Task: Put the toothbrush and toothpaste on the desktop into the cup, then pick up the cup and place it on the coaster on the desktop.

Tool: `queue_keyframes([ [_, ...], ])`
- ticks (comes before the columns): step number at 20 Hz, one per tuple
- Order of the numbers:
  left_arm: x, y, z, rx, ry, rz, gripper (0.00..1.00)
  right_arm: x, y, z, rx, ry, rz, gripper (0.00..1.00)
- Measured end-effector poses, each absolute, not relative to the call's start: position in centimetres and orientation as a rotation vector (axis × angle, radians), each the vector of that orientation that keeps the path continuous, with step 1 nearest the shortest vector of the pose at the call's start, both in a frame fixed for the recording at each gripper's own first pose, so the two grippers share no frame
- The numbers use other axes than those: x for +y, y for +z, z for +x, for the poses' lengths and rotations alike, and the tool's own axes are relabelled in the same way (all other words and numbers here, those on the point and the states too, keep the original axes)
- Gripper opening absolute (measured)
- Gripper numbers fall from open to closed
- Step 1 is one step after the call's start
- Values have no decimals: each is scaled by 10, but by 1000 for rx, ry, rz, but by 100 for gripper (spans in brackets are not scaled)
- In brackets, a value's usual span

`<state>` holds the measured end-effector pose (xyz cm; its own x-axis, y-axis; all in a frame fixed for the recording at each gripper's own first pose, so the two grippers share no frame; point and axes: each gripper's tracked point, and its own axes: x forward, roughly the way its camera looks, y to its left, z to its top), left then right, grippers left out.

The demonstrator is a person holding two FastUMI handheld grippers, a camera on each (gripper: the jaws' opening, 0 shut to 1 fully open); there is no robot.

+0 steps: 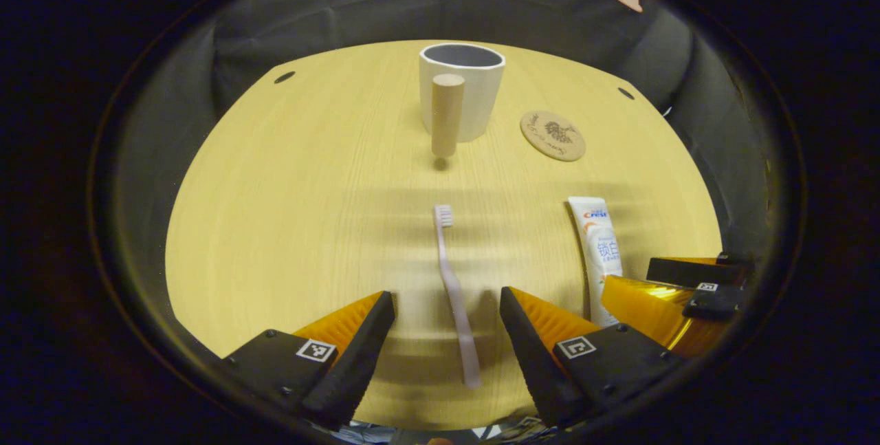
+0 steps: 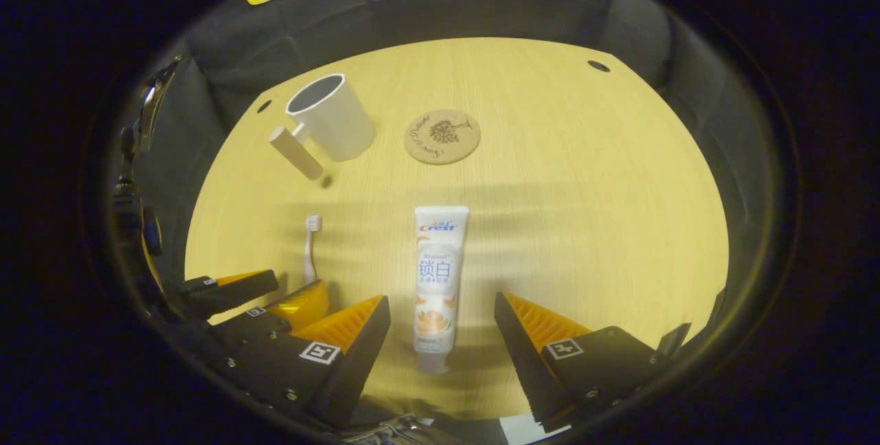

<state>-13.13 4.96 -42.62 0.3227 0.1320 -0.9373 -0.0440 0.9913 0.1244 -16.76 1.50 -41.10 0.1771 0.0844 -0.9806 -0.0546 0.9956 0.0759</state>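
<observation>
1. Left gripper (image 1: 447, 321) spread wide, gripping nothing; toothbrush (image 1: 455, 294) flat between the fingers, long axis 12-to-6, bristles at 12.
2. Right gripper (image 2: 442, 324) likewise wide and empty, straddling the toothpaste tube (image 2: 437, 280), cap at 6.
3. Cup (image 1: 462, 91) upright at 12; coaster (image 1: 553, 135) at 1.

Light yellow wood-grain tabletop (image 1: 289, 211) with a rounded far edge; grain runs lengthwise across the surface; faint banded shadows lie over its middle. Two small dark round holes are set in the tabletop near its far corners: the one at the far left (image 1: 284, 77); the one at the far right (image 1: 625, 93). Black creased cloth wall (image 1: 385, 12) rises directly behind the far edge and wraps both sides.
</observation>
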Motion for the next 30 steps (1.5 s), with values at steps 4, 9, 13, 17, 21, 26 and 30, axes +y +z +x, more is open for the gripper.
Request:
queue_keyframes([
  [4, 51, -433, -133, 1260, 124, 82, 100, 16, -420, -171, 1429, 100, -2, 90],
  [9, 57, -436, -134, 1274, 144, 100, 100, 17, -428, -173, 1454, 109, -31, 85],
  [13, 58, -437, -134, 1281, 151, 126, 98, 14, -435, -177, 1471, 107, -59, 84],
  [17, 59, -438, -134, 1281, 149, 129, 100, 9, -440, -178, 1484, 100, -100, 69],
  [21, 54, -435, -130, 1277, 137, 139, 86, 7, -444, -185, 1523, 109, -128, 47],
  [26, 54, -436, -127, 1272, 160, 137, 38, 4, -441, -185, 1552, 87, -130, 33],
  [30, 54, -438, -122, 1269, 157, 135, 20, 7, -442, -189, 1583, 90, -85, 23],
])
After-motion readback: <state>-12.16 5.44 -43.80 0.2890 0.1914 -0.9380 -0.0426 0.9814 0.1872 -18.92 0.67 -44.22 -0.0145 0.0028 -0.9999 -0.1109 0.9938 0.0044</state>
